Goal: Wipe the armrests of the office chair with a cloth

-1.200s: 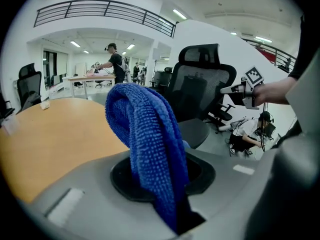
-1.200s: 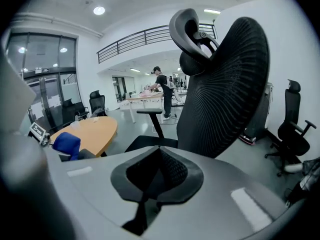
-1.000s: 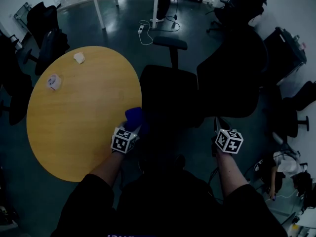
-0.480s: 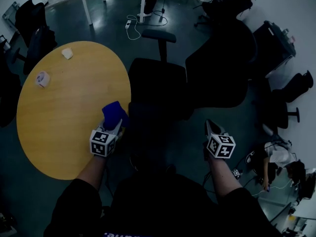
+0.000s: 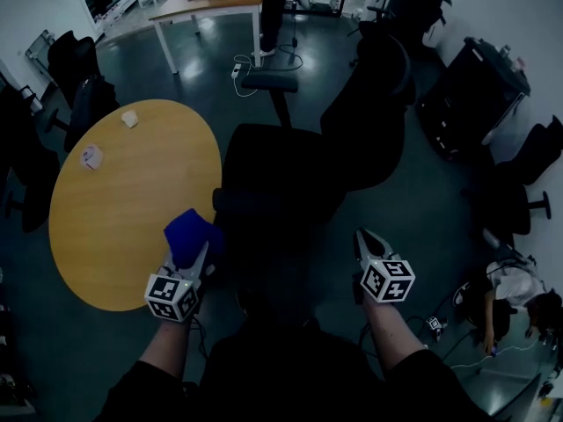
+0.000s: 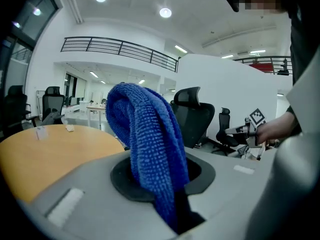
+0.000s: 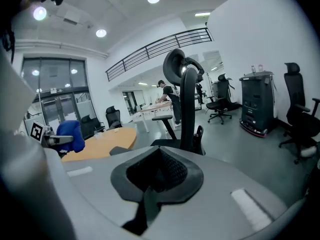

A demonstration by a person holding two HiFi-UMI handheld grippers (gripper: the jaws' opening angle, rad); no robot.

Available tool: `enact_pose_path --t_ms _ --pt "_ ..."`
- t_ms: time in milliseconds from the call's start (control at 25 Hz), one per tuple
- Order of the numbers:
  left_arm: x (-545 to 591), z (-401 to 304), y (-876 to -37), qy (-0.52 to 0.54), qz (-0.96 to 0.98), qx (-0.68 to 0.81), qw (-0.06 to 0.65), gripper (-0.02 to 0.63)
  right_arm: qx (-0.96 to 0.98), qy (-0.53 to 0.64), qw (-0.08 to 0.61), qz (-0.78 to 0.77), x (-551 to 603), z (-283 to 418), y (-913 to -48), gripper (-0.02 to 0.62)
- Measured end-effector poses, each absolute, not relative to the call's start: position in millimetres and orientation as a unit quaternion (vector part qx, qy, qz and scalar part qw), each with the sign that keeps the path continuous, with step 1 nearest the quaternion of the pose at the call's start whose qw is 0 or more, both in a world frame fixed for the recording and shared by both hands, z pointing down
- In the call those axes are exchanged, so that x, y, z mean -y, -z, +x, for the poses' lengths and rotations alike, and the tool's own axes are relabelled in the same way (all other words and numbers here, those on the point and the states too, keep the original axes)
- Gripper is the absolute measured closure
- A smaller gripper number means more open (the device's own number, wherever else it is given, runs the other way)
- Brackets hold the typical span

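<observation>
Since a second ago the left gripper [image 5: 195, 260] has drawn back toward the person and a little outward. The blue cloth [image 5: 188, 233] has come away from the seat edge and now sits over the gap between the round wooden table [image 5: 114, 227] and the black office chair [image 5: 281, 170]. The right gripper [image 5: 365, 246] has dropped back too, keeping to the other side of the chair.

Up close, the left gripper's jaws are clamped on the cloth, which stands up out of them in a thick folded hump. The right gripper's jaws are pressed together with nothing between them.

The cloth is just beside the chair's near armrest [image 5: 236, 202], though the dim light won't let me say whether it touches. The far armrest [image 5: 268, 82] stands on its post well beyond, toward the desks.

To me this looks like the approach, or a pause between strokes, at the near armrest. The next move calls for lowering the cloth's folded face flat onto the pad and dragging it along its length. The far armrest will need a long reach across the seat.
</observation>
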State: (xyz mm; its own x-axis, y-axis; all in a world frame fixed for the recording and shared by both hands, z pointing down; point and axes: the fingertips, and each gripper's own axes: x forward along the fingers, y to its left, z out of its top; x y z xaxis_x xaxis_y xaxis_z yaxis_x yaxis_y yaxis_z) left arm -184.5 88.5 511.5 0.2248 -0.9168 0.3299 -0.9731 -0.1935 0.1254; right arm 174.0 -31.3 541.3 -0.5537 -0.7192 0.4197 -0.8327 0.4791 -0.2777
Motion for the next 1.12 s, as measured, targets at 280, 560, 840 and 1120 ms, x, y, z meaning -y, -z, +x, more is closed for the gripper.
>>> enact_pose_path --t_ms 280,560,840,1120 --pt "-146 -90 -467 -0.083 0.76 0.631 0.135 0.499 0.883 -0.241 0.1 0.391 -16 209 -537 0.591" --pt "-190 -20 -452 -0.095 0.784 0.601 0.125 0.499 0.898 -0.238 0.089 0.36 -71 222 -521 0.591" --pt "-230 7 -444 -0.076 0.833 0.537 0.106 0.499 0.919 -0.177 0.076 0.344 -141 177 -474 0.591" --pt "-268 -8 -440 -0.079 0.876 0.469 0.083 0.499 0.928 -0.124 0.069 0.344 -219 92 -449 0.591"
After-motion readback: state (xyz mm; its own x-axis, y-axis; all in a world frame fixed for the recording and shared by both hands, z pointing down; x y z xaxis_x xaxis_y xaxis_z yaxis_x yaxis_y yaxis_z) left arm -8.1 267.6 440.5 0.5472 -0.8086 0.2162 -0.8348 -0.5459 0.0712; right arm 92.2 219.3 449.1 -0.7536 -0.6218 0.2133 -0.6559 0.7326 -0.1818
